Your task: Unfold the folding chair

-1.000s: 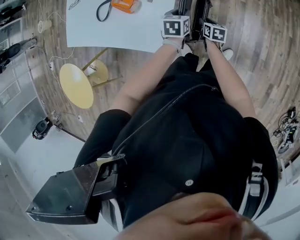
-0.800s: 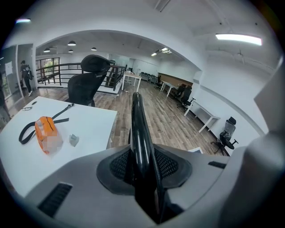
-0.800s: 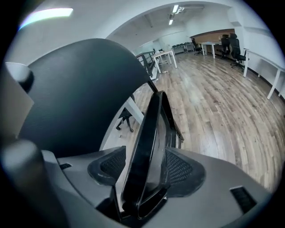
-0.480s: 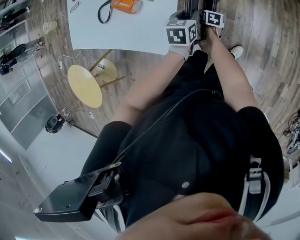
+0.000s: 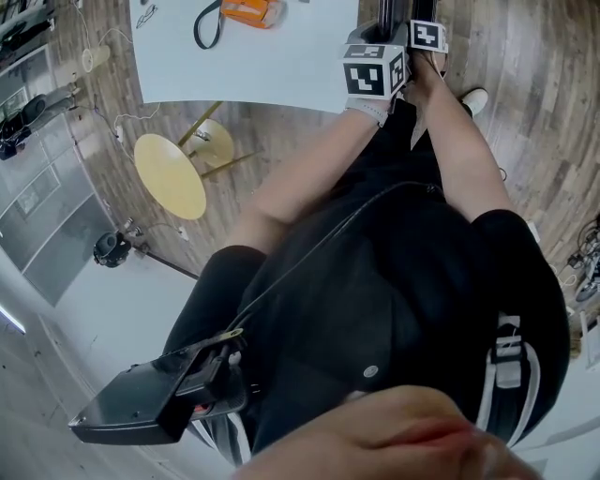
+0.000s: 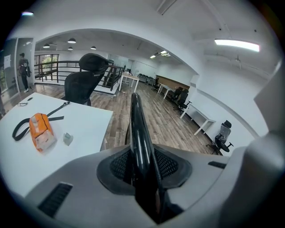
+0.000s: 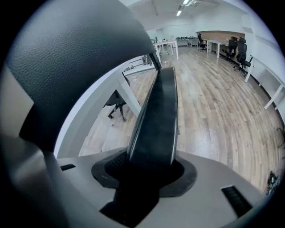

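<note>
The folding chair [image 5: 385,11], apparently not yet opened, stands at 12 o'clock in the head view, just beside the white table [image 5: 262,56] at 11; its glossy tube [image 6: 139,129] is clenched by the left gripper [image 6: 143,169]; the right gripper [image 7: 149,171] is closing on its flat matte panel [image 7: 158,116], which fills the gap; that grasp should be seated firmly before the two parts are drawn apart evenly, clear of the table.

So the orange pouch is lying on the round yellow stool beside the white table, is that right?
Not quite. The orange pouch is lying on the white table, not on the round yellow stool, which does stand beside that table. The left gripper view shows the pouch on the tabletop, and the head view shows it there too, away from the stool.
</note>
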`<state>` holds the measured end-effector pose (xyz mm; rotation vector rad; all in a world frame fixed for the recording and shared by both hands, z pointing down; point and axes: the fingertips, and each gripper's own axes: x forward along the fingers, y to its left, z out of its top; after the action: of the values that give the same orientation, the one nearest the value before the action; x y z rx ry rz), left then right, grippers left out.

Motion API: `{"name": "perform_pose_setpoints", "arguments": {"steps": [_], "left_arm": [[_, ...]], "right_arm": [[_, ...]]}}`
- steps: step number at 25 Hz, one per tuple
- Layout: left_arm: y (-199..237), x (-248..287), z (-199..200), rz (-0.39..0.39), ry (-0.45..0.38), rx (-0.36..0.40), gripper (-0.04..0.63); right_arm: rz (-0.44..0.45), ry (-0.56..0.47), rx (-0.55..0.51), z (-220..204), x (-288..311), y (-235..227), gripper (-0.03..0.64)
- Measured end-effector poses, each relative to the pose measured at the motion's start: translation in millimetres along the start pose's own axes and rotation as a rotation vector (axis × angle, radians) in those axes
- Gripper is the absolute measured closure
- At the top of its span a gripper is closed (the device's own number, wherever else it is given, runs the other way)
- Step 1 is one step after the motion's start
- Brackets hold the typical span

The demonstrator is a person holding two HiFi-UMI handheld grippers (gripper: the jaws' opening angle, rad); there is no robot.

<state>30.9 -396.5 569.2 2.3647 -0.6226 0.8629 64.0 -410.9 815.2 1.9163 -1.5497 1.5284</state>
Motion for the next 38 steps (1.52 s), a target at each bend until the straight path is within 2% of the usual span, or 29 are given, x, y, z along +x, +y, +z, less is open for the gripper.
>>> {"name": "perform_pose_setpoints", "arguments": {"steps": [2,4,6,13,21,26,32,38], "left_arm": [[0.4,0.4,-0.5,-0.011,-0.005,0.0,0.497],[1.4,0.6,-1.5,-0.02,-0.012,-0.006,0.497],[0.7,0.3,-2.3,-0.029,-0.017,-0.017,0.497],[-9.4,5.6,-2.6,-0.046,-0.028,-0.03,0.497],[11.7,14.3,-19.8,-0.031,0.005,-0.076,0.497],[13.1,23.6,-29.0,-0.064,0.016,-0.101,0.497],[-3.7,48.2,-50.3,-0.077,0.065,-0.058,0.489],[-15.5,63.1,-63.6,-0.085,0.079,-0.063,0.486]], "right_arm": [[-0.035,0.015,0.026,-6.6,-6.6,-11.7,0.434],[-0.072,0.059,0.056,-18.2,-14.7,-30.0,0.437],[-0.097,0.059,0.051,-19.8,-22.5,-49.7,0.437],[-0.032,0.031,0.099,-24.5,-43.1,-94.3,0.439],[0.175,0.005,0.195,-47.7,-65.4,-176.0,0.437],[0.311,0.021,0.256,-67.2,-74.4,-232.4,0.437],[0.453,0.012,0.327,-96.0,-70.8,-301.3,0.437],[0.547,0.007,0.348,-113.4,-70.3,-351.4,0.437]]}}
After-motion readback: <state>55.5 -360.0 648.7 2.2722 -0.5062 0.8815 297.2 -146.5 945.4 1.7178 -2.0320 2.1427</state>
